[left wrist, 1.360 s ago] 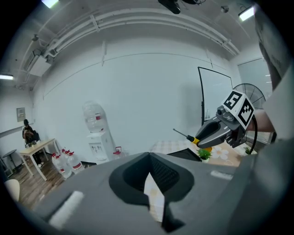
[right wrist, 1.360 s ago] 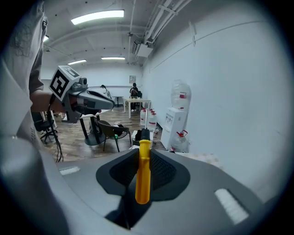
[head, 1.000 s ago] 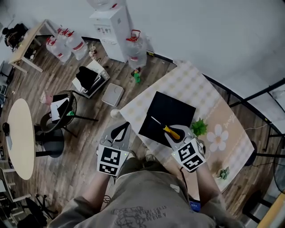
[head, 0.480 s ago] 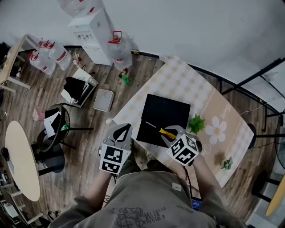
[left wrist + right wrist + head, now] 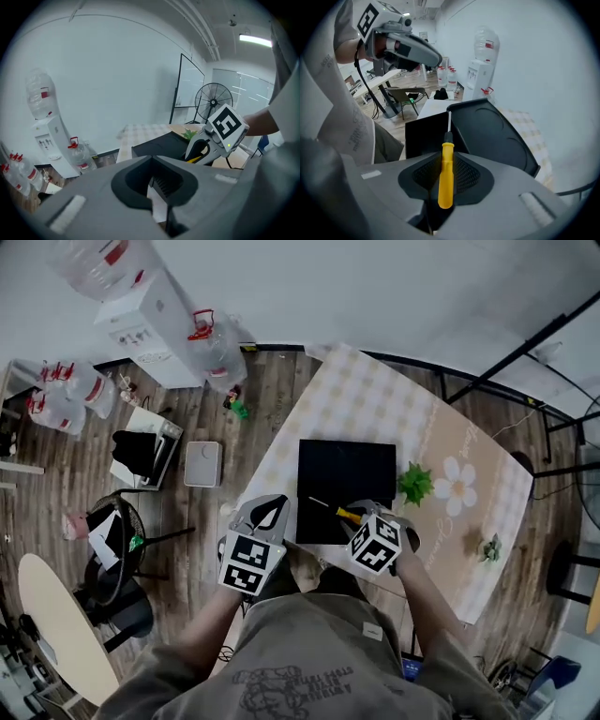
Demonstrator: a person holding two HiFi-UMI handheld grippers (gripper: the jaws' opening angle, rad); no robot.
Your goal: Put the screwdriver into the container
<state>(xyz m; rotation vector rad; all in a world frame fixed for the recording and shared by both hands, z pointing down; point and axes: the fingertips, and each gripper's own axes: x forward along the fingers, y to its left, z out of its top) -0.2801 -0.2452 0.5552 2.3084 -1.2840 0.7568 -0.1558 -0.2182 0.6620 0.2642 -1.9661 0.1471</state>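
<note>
A yellow-handled screwdriver (image 5: 446, 173) sits clamped in my right gripper (image 5: 446, 157). Its thin metal shaft points out over the near edge of the black container (image 5: 487, 131). In the head view, the right gripper (image 5: 359, 512) holds the screwdriver (image 5: 345, 515) above the near side of the flat black container (image 5: 347, 474), which lies on the checkered table. My left gripper (image 5: 272, 505) hangs off the table's left front corner, shut and holding nothing. In the left gripper view its jaws (image 5: 151, 158) meet, and the right gripper (image 5: 220, 133) shows beyond them beside the container (image 5: 157, 146).
On the table (image 5: 375, 404) a small green plant (image 5: 412, 484) stands right of the container, near a flower print (image 5: 457, 486). Another small plant (image 5: 489, 547) sits at the right edge. On the floor to the left are water bottles (image 5: 217, 351), a dispenser (image 5: 141, 310) and a chair (image 5: 117, 559).
The head view has swung, so the table now appears turned and more centred. Both grippers stay at the table's near edge. The right one is still shut on the screwdriver.
</note>
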